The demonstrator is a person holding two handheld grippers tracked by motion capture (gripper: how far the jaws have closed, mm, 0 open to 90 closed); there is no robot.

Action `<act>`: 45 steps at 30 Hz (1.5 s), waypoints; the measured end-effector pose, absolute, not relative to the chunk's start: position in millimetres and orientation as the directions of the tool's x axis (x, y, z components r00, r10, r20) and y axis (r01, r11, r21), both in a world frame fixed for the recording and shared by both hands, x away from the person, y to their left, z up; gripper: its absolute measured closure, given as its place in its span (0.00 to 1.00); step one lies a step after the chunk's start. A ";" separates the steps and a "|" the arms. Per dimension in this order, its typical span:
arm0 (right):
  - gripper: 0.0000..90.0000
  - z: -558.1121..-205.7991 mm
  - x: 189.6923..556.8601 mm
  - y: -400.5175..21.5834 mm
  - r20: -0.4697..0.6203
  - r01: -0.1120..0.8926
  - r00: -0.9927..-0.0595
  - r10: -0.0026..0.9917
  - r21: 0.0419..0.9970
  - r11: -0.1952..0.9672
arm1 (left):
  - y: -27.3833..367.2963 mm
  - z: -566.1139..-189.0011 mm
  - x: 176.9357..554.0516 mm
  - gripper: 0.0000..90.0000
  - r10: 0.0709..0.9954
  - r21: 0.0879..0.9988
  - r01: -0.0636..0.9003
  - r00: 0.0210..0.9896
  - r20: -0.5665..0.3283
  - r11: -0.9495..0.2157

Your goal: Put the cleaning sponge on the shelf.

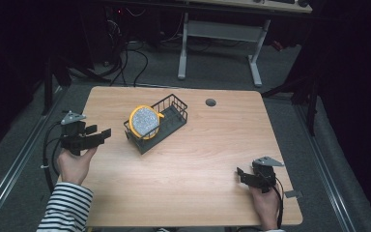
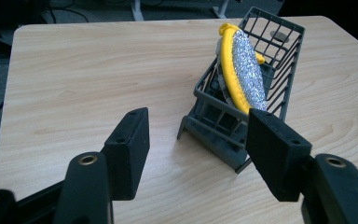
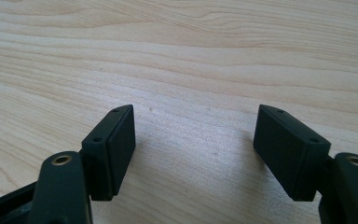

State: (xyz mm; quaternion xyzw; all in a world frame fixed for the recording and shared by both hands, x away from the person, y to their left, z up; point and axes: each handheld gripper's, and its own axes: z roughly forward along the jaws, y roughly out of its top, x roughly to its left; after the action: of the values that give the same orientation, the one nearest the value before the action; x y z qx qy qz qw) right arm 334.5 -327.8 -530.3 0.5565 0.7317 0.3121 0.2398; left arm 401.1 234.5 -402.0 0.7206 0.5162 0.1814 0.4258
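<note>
A dark wire basket (image 1: 149, 141) stands left of the middle of the wooden table (image 1: 212, 145). A round pad with a yellow rim and a glittery silver face (image 1: 144, 122) leans on edge inside it. My left gripper (image 1: 100, 130) hovers at the table's left edge, open and holding nothing, pointing toward the basket. In the left gripper view the basket (image 2: 205, 88) and the pad (image 2: 249, 70) lie just beyond the open jaws of the left gripper (image 2: 198, 116). My right gripper (image 1: 240, 175) rests near the front right corner, open. In the right gripper view bare wood lies between the jaws of the right gripper (image 3: 193, 112).
A round cable hole (image 1: 210, 102) sits in the tabletop near the far edge. Beyond the table stand the white legs of another desk (image 1: 182, 48) and loose cables on the floor. A striped sleeve (image 1: 67, 208) enters at the bottom left.
</note>
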 end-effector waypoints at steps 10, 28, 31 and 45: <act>0.33 -530.4 334.4 -327.2 -0.011 0.663 -0.268 0.963 0.723 0.192 | 246.1 -413.6 387.8 0.43 0.902 0.790 0.607 0.384 -0.199 -0.084; 0.33 -530.5 334.3 -327.1 -0.013 0.663 -0.269 0.963 0.723 0.195 | 254.0 -441.1 371.3 0.42 0.902 0.767 0.640 0.353 -0.248 -0.040; 0.33 -530.5 334.2 -327.0 -0.013 0.663 -0.269 0.963 0.723 0.195 | 252.3 -447.1 369.7 0.42 0.909 0.760 0.648 0.345 -0.233 -0.052; 0.33 -530.5 334.2 -326.9 -0.013 0.663 -0.269 0.963 0.723 0.195 | 248.7 -469.9 365.1 0.42 0.917 0.723 0.686 0.335 -0.219 -0.078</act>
State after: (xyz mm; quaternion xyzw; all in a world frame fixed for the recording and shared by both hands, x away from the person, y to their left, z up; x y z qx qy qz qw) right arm 334.2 -326.9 -530.5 0.5538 0.7340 0.3096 0.2425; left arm 365.1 248.7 -469.9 0.7189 0.5573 0.1486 0.3879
